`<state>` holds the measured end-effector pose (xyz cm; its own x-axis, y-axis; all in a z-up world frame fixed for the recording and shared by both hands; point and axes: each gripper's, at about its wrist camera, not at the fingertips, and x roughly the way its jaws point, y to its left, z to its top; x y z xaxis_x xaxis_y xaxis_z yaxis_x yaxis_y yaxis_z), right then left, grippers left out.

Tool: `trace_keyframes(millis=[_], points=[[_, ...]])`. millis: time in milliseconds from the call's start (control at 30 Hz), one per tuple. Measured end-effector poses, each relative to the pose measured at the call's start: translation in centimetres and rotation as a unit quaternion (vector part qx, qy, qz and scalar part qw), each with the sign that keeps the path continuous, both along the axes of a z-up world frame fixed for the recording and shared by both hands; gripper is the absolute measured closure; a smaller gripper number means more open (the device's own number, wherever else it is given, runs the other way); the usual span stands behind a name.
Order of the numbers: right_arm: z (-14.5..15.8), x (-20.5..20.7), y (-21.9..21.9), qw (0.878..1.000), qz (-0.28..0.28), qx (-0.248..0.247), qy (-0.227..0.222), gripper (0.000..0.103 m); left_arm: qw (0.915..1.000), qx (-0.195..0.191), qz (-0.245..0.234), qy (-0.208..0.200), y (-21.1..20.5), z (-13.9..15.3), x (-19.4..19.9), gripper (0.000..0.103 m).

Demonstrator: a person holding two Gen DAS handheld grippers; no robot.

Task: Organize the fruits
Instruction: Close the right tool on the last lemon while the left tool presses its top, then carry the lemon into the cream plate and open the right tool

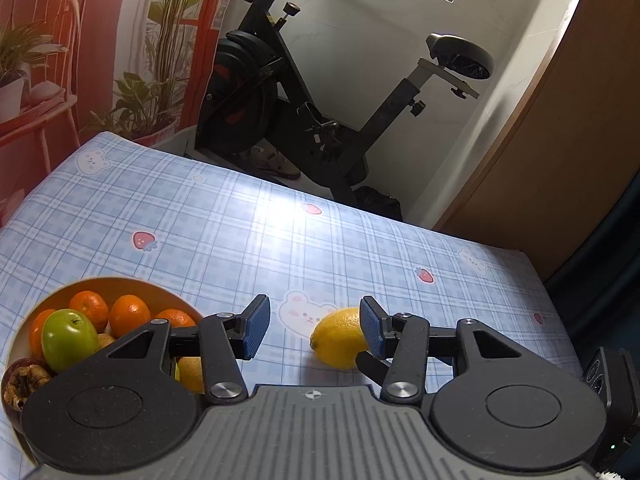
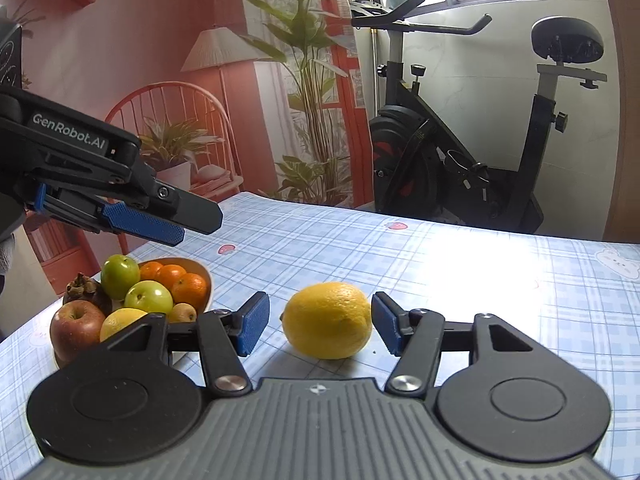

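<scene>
A yellow lemon (image 2: 327, 320) lies on the blue checked tablecloth (image 2: 480, 280). My right gripper (image 2: 320, 328) is open, its blue pads either side of the lemon, with a gap showing at the left pad. To the left an orange bowl (image 2: 202, 268) holds green apples, oranges, a red apple and other fruit. My left gripper (image 2: 196, 224) hovers above the bowl, pointing right. In the left wrist view my left gripper (image 1: 314, 328) is open with nothing between its pads; the lemon (image 1: 336, 340) lies just behind its right finger, and the bowl (image 1: 120, 280) is at lower left.
An exercise bike (image 2: 460, 168) stands on the floor past the table's far edge (image 1: 360, 208). A backdrop showing a chair and plants (image 2: 180, 120) is behind the table on the left, and a wooden door (image 1: 560, 140) on the right.
</scene>
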<state>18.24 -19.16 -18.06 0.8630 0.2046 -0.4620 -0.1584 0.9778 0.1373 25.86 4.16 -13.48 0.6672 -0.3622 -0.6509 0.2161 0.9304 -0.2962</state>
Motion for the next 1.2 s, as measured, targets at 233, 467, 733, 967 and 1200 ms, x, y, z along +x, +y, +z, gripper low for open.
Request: trace_keyframes(millis=[233, 467, 733, 967, 1200], points=[[-1.8, 1.4, -0.4, 1.000, 0.010, 0.000, 0.023, 0.037, 0.9992, 0.009, -0.022, 0.031, -1.9, -1.9, 2.6, 0.052], [-2.3, 3.0, -0.1, 0.999, 0.028, -0.004, 0.043, 0.033, 0.9979, -0.003, -0.033, 0.057, -2.8, -3.5, 4.3, 0.051], [-2.7, 3.3, -0.4, 0.998, 0.028, 0.008, 0.059, 0.035, 0.9961, -0.014, -0.047, 0.073, -3.2, -5.5, 4.6, 0.050], [-3.0, 3.6, -1.0, 0.997, 0.029, 0.029, 0.072, 0.039, 0.9953, -0.013, -0.053, 0.080, -3.4, -5.5, 4.6, 0.049], [-2.9, 3.5, -0.9, 0.997, 0.026, 0.029, 0.070, 0.040, 0.9952, -0.014, -0.052, 0.081, -3.7, -5.6, 5.0, 0.049]])
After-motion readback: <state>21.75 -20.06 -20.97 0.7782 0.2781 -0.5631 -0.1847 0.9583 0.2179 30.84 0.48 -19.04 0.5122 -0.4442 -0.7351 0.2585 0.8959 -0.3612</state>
